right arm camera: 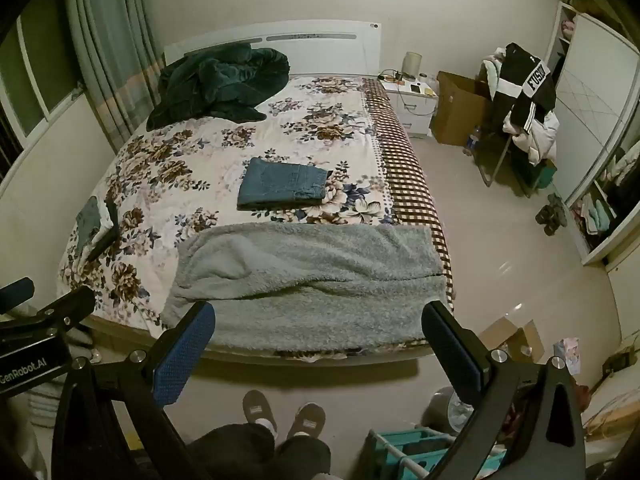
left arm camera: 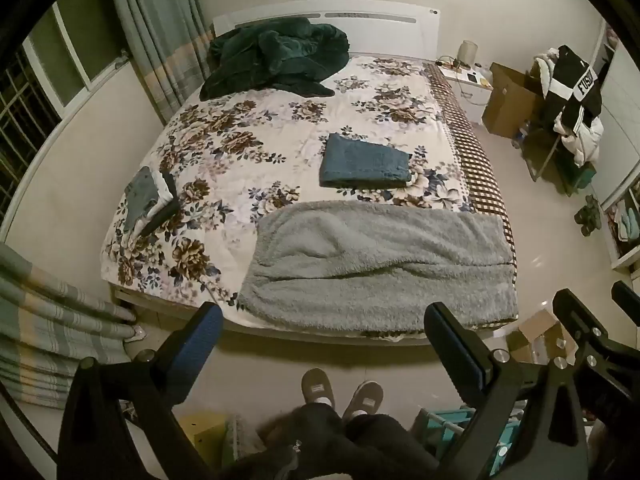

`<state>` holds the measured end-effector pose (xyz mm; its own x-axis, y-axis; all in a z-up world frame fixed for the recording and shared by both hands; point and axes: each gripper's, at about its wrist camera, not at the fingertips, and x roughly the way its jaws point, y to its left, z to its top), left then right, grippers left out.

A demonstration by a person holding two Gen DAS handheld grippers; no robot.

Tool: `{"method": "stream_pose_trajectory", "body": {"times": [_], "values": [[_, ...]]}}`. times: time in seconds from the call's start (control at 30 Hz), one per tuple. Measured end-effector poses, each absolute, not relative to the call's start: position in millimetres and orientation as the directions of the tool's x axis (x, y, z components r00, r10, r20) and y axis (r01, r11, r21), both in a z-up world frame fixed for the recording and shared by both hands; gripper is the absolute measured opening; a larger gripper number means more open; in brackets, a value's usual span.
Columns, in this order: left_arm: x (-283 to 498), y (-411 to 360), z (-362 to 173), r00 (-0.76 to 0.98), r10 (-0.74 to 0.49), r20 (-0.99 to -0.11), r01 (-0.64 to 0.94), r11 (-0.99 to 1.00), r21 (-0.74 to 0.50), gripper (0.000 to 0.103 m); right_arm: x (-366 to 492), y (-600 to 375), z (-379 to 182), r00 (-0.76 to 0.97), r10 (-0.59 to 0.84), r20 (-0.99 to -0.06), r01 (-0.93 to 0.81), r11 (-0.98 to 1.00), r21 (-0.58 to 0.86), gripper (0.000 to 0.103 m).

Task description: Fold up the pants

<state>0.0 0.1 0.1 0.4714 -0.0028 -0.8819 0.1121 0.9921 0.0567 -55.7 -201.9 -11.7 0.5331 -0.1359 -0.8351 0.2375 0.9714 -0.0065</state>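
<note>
Folded blue jeans (left arm camera: 365,161) lie flat on the floral bedspread, right of the bed's middle; they also show in the right wrist view (right arm camera: 283,189). My left gripper (left arm camera: 323,322) is open and empty, held above the floor short of the bed's foot. My right gripper (right arm camera: 318,322) is open and empty too, at the same distance from the bed. The right gripper's body shows at the right edge of the left wrist view (left arm camera: 588,332). Both grippers are well apart from the jeans.
A grey fleece blanket (left arm camera: 376,264) covers the bed's near end. A small stack of folded clothes (left arm camera: 150,200) lies at the bed's left edge. A dark green blanket (left arm camera: 276,58) is heaped by the headboard. A chair with clothes (left arm camera: 568,100), cardboard boxes and a nightstand stand right.
</note>
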Motion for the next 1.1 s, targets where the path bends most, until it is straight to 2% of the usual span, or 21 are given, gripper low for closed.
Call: {"method": "stream_pose_trajectory", "body": {"times": [1.1], "values": [[-3, 21, 6, 0.474, -0.008, -0.88, 0.103, 0.994, 0.046, 0.103, -44, -189, -11, 0.524, -0.122, -0.843, 0.222, 0.975, -0.004, 0.103]]}}
